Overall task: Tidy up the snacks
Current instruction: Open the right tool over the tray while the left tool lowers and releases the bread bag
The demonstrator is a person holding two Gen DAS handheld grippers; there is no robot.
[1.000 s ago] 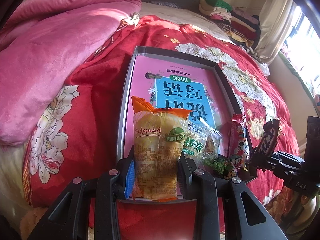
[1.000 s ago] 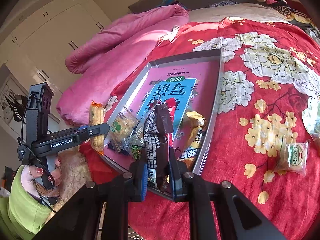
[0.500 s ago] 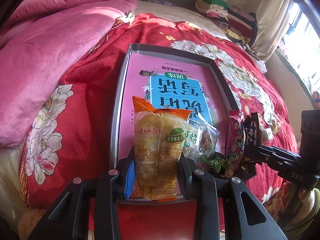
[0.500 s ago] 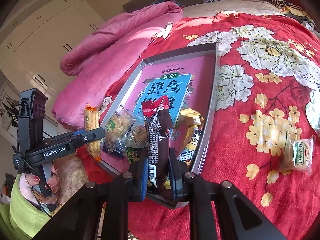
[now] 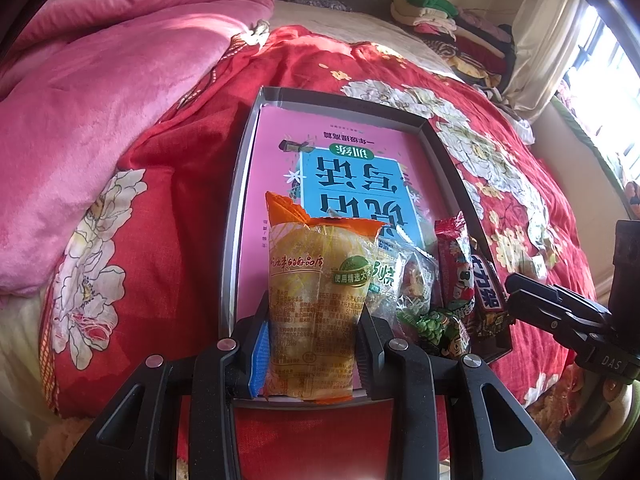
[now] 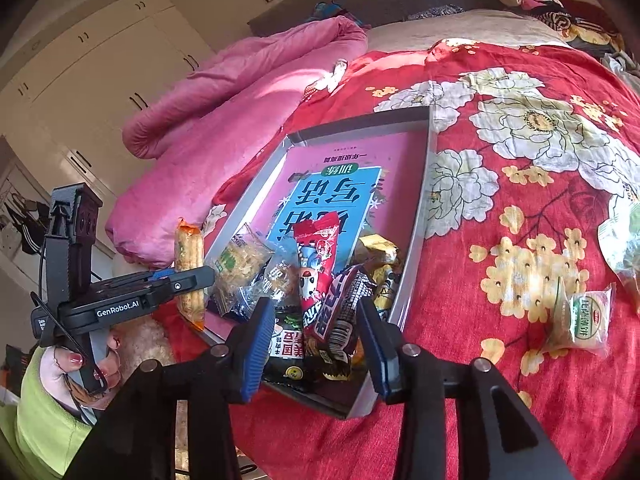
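A grey tray (image 5: 236, 200) with a pink and blue book inside lies on the red floral bedspread; it also shows in the right wrist view (image 6: 420, 216). My left gripper (image 5: 314, 340) is shut on an orange-topped yellow snack pack (image 5: 316, 304), held over the tray's near left corner. My right gripper (image 6: 316, 340) is open above the tray's near end. A dark chocolate bar (image 6: 336, 312) lies between its fingers on the snack pile, beside a red packet (image 6: 320, 264).
Two wrapped snacks (image 6: 584, 320) lie loose on the bedspread right of the tray. A pink blanket (image 5: 100, 92) is heaped to the left. Folded clothes (image 5: 452, 28) sit at the far end. The left gripper (image 6: 120, 304) shows at left in the right wrist view.
My right gripper has opened and let go of the dark chocolate bar, which now lies on the snack pile in the tray. My left gripper still holds the yellow pack.
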